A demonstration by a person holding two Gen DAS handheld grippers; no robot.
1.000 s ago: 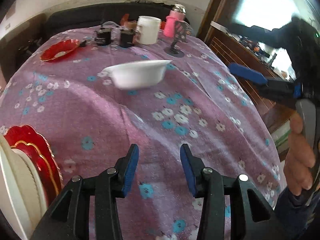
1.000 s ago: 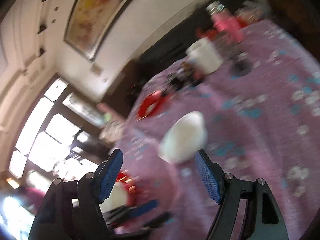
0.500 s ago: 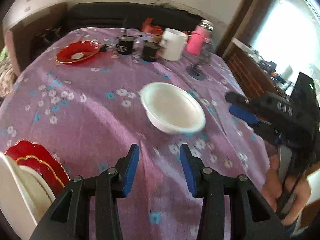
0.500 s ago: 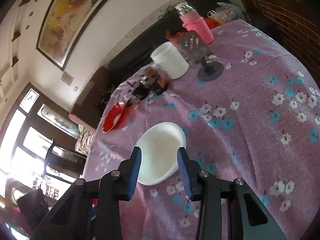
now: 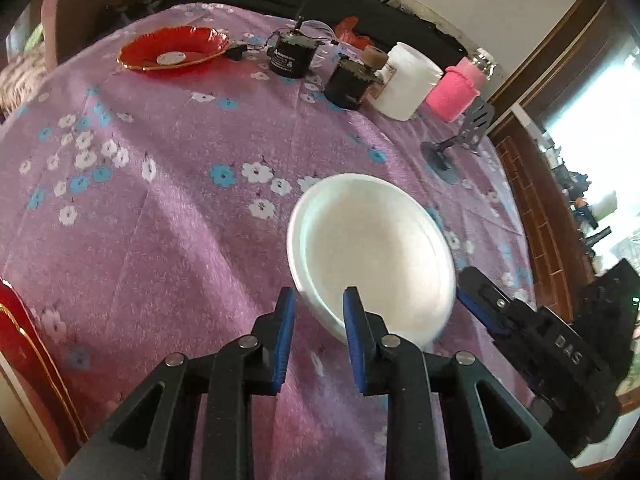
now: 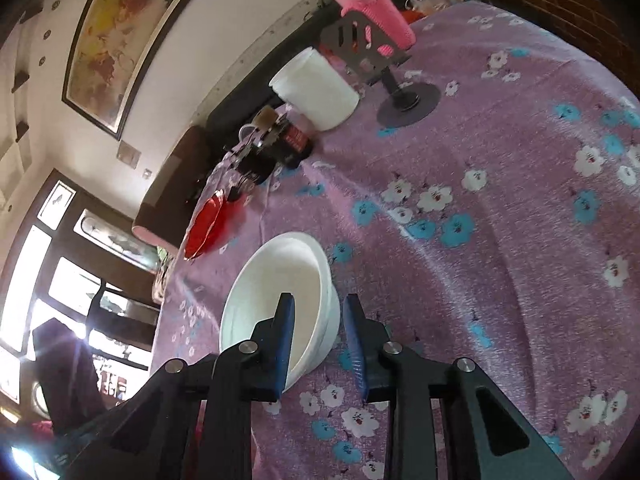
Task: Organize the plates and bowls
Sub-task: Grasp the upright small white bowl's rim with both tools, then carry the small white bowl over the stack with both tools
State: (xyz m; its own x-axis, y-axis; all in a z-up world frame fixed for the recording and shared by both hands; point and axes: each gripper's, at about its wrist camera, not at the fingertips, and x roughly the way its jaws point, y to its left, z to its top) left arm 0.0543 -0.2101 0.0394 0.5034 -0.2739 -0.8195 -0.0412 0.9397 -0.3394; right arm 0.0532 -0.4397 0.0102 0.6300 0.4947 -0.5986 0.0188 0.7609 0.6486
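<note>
A white bowl sits on the purple flowered tablecloth. My left gripper straddles its near rim, one finger outside and one inside, jaws closing with the rim filling the gap. My right gripper straddles the rim on the opposite side, also closing on it; it shows in the left wrist view as a right gripper at the bowl's right edge. A red plate lies at the far side of the table.
A gold-rimmed red plate shows at the left edge. Along the back stand two black jars, a white container, a pink bottle and a metal stand.
Both grippers came in to the white bowl, which now sits between each pair of fingers. The right jaws narrowed from wide apart; the left jaws narrowed too.
</note>
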